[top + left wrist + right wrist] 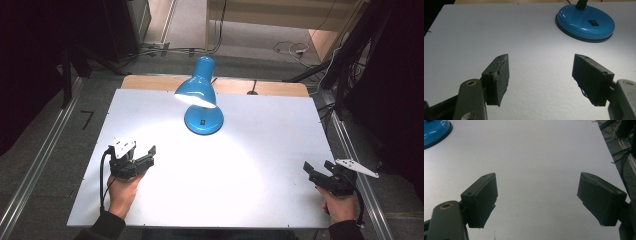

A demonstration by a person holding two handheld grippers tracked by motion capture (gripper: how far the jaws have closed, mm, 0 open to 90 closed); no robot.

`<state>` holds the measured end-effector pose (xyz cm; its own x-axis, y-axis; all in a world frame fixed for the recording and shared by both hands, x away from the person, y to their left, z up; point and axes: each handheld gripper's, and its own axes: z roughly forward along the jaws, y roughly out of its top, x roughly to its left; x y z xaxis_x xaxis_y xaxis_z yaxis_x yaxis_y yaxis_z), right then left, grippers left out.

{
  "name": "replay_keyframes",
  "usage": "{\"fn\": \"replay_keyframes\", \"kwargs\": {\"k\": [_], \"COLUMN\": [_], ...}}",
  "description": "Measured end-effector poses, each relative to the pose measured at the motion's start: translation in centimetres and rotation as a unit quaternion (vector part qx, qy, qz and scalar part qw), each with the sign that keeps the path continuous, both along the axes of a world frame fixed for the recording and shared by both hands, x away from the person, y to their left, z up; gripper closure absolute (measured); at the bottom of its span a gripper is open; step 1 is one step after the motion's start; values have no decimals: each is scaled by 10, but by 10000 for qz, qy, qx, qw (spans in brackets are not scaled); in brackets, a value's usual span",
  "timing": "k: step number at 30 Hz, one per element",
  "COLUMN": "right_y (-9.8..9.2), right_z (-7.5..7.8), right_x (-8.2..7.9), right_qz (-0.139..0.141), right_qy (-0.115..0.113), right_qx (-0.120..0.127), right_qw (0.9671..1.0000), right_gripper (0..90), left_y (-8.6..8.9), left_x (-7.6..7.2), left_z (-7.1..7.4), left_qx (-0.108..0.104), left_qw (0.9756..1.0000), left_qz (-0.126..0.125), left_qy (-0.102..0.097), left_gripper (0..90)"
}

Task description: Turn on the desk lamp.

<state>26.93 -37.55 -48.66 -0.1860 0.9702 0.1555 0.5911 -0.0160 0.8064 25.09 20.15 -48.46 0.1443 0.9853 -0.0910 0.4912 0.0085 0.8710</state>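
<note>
high view: lit blue desk lamp [201, 95] near the table [280, 150] far edge. left gripper view: base switch. left gripper [145, 155] and right gripper [317, 168] spread, empty.

**What stays out of sight**

The lamp [200, 95] hides its own bulb under the shade. In the left gripper view its base [585, 22] loses its stem at the top edge; in the right gripper view only a sliver shows, upper left. Both forearms are cut off at the bottom edge of the high view.
</note>
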Motion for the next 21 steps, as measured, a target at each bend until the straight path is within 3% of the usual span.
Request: {"fn": "replay_keyframes", "kwargs": {"k": [15, 21], "right_y": [0, 1], "right_z": [0, 0], "right_x": [0, 0], "right_qz": [23, 43], "right_qy": [-12, -15], "right_qx": [-28, -37], "right_qw": [10000, 10000], "right_gripper": [151, 151], "left_y": [12, 14], "left_x": [-15, -23], "left_z": [2, -1], "left_qx": [-166, -129], "left_qw": [9998, 9996], "left_qz": [98, 125], "left_qy": [51, 215], "left_gripper": [303, 304]}}
